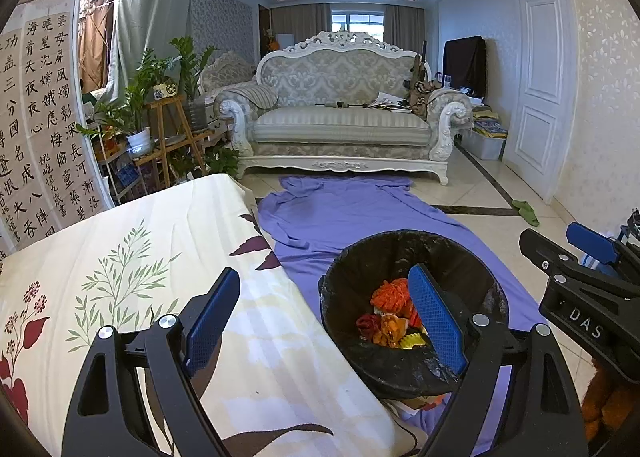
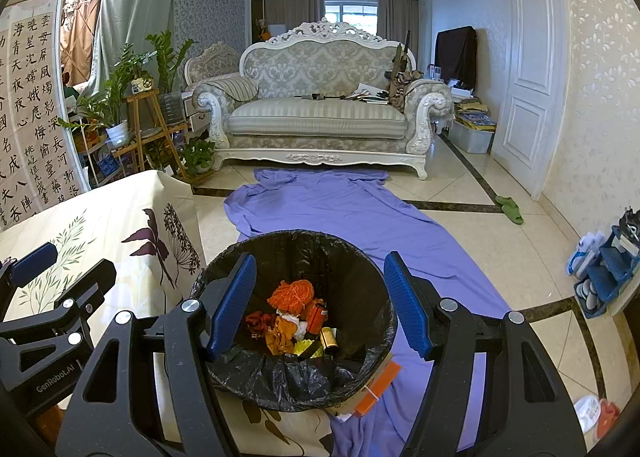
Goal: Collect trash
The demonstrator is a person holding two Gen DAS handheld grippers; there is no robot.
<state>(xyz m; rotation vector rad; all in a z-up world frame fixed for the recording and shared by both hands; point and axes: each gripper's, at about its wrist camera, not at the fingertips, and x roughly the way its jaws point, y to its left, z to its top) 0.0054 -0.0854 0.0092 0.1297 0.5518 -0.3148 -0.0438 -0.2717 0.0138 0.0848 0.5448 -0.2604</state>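
Blue-padded, the left gripper (image 1: 328, 321) fills the left wrist view's bottom, jaws apart and empty, floral tablecloth (image 1: 132, 269) bare at lower left. From the right wrist, the right gripper (image 2: 326, 303) gapes empty above the lined trash bin (image 2: 360, 257) at centre, where trash (image 2: 298, 317) already lies; collection looks nearly finished.

My claws' pads (image 2: 406, 307) are ribbed blue plastic on matt black arms. The bin liner (image 2: 280, 377) is crinkly, glossy black film — purple cloth (image 2: 340, 205) lies matt on polished floor tiles (image 2: 516, 257).
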